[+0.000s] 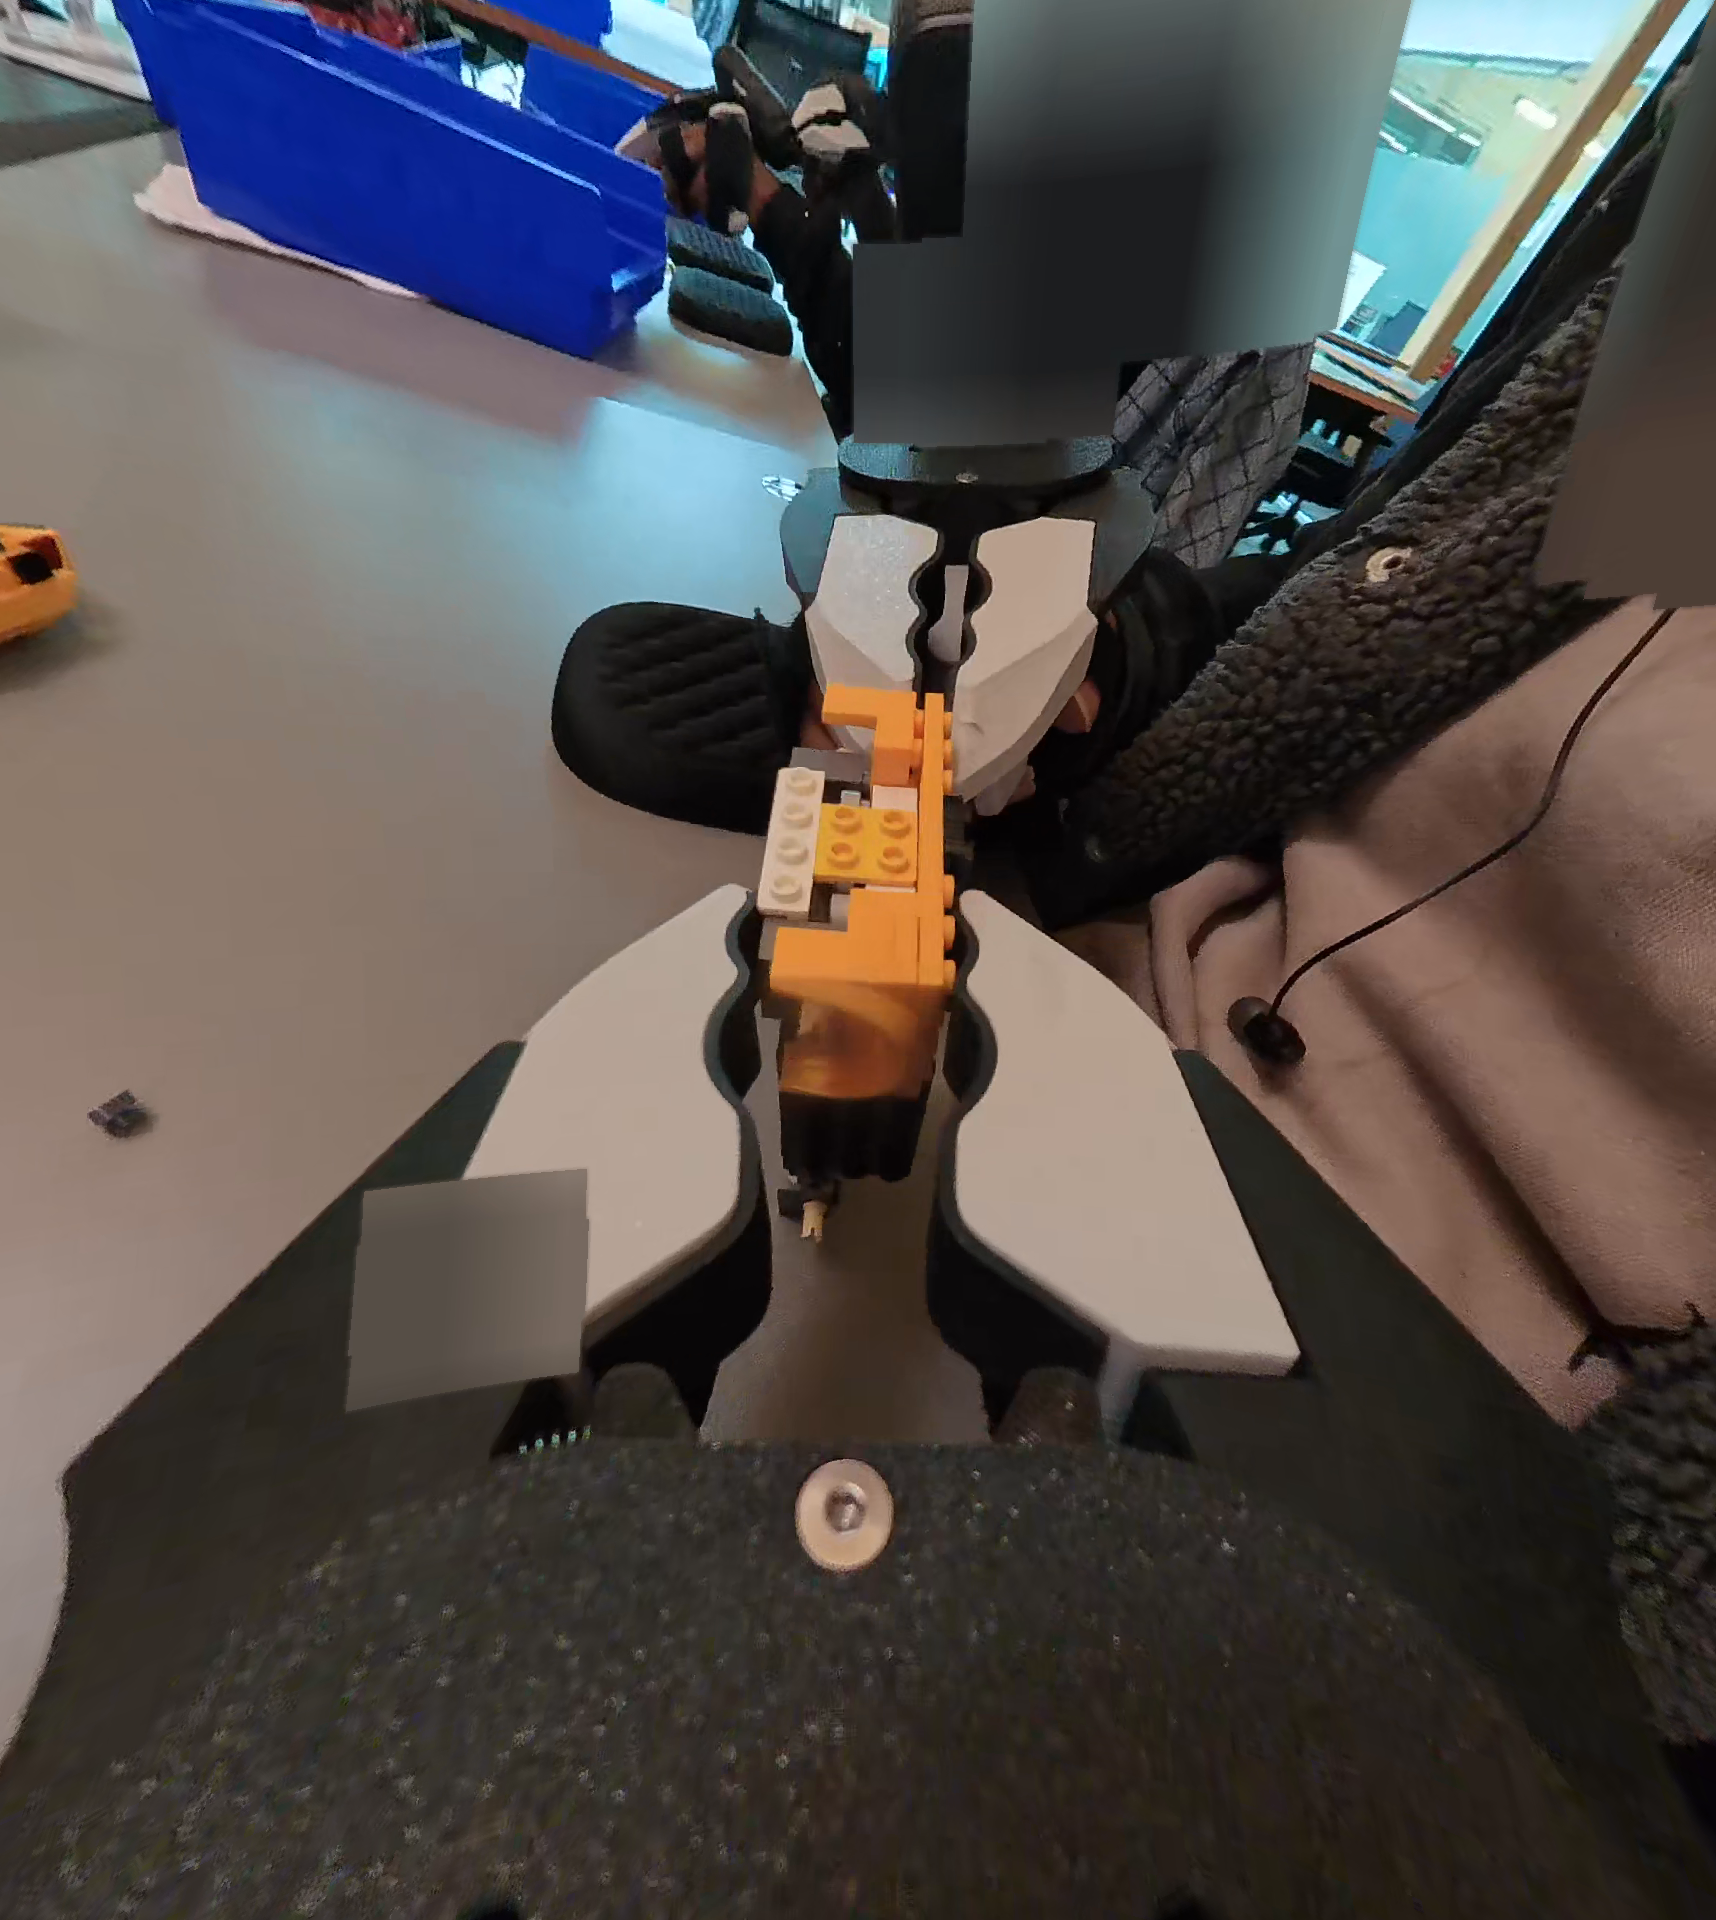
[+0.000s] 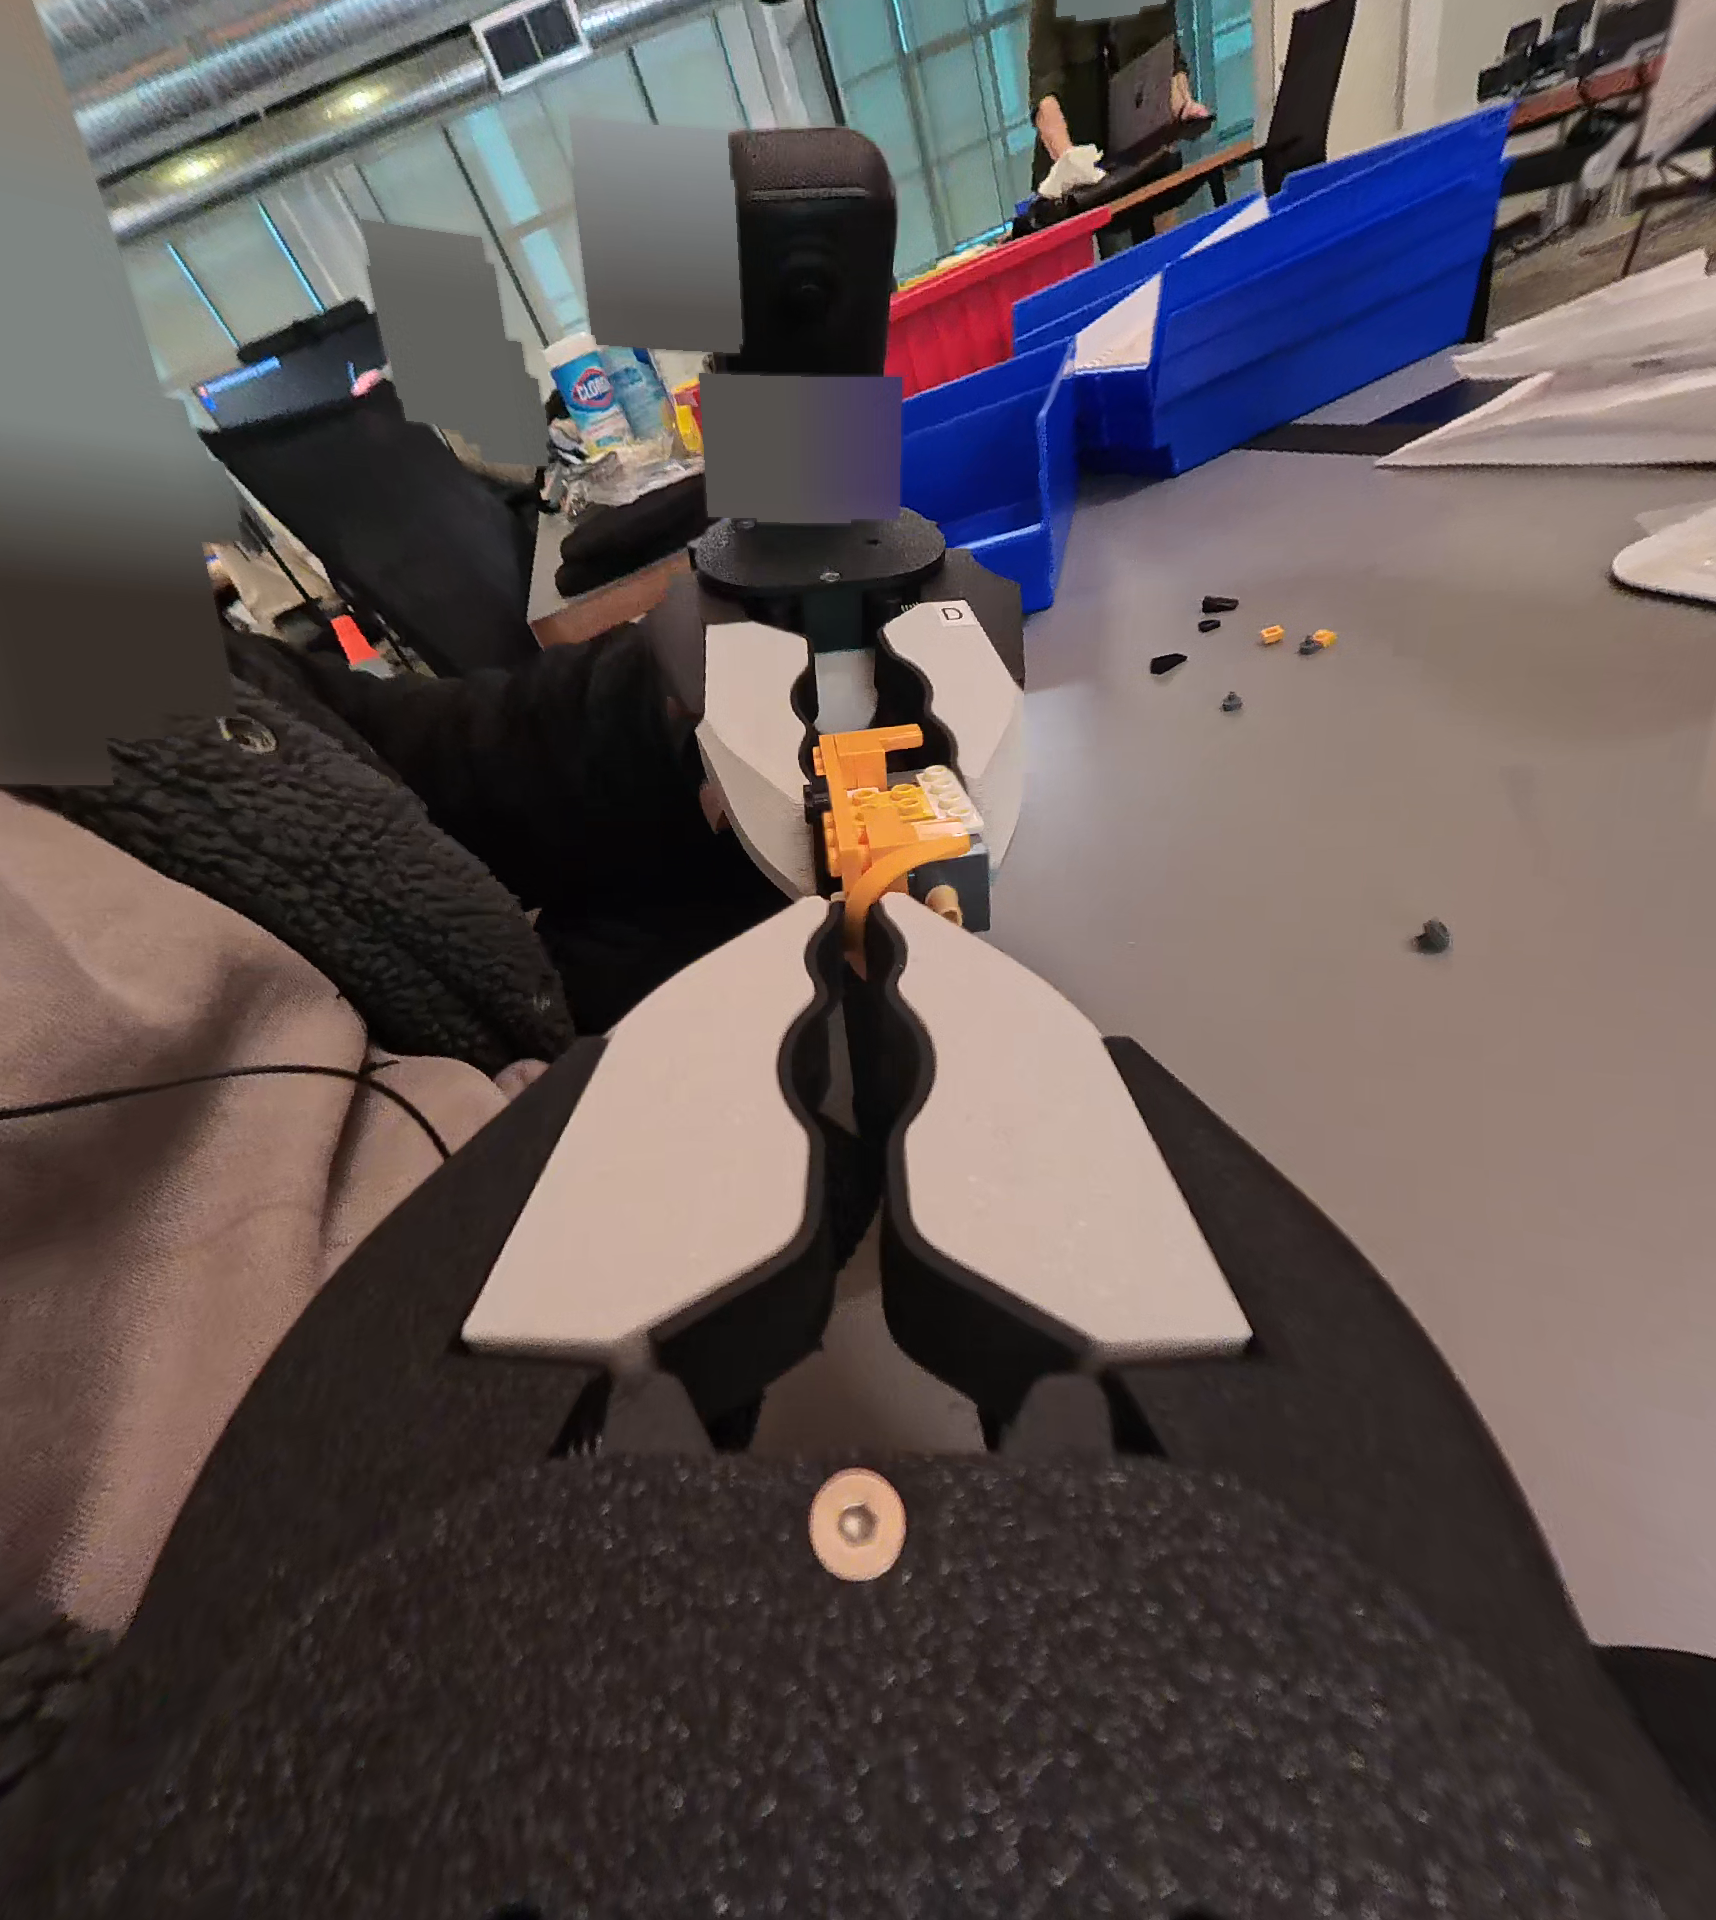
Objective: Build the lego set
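Between the facing grippers, the lego assembly (image 1: 859, 914): left gripper (image 1: 854, 925) clamps its body, right gripper (image 2: 859, 914) pinches its orange arch (image 2: 869, 894).

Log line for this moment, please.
left hand-held gripper: shut on lego assembly | right hand-held gripper: shut on orange arch piece at assembly | loose pieces: on table
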{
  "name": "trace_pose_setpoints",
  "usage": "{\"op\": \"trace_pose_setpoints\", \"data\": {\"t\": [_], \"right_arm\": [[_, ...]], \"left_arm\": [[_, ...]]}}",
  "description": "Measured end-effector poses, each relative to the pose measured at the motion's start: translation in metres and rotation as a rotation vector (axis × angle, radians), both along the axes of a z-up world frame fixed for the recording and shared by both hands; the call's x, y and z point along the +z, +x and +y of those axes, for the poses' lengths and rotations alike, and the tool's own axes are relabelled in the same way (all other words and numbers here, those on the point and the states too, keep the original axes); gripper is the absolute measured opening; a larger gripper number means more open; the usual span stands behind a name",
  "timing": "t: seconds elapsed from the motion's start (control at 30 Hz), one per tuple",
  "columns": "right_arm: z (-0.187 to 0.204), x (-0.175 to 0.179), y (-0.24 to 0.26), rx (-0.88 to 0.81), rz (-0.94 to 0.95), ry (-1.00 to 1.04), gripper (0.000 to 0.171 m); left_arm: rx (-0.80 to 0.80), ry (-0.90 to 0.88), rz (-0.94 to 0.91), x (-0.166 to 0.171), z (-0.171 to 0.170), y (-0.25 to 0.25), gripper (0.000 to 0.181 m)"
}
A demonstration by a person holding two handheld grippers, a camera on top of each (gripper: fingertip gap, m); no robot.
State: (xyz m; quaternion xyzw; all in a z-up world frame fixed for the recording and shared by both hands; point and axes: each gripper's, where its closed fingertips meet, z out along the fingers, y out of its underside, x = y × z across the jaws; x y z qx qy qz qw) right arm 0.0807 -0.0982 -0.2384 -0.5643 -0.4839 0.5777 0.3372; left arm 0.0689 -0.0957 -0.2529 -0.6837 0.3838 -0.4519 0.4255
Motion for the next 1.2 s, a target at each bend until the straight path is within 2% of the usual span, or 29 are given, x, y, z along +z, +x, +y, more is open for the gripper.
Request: {"op": "trace_pose_setpoints", "data": {"t": [0.67,1.2], "right_arm": [[0.011,-0.005,-0.005,-0.169,-0.049,0.381,0.01],[0.014,-0.005,-0.004,-0.255,-0.062,0.53,0.01]], "left_arm": [[0.15,0.116,0.037,0.002,0.006,-0.004,0.032],[0.224,0.235,0.094,0.002,0.005,-0.004,0.032]]}}
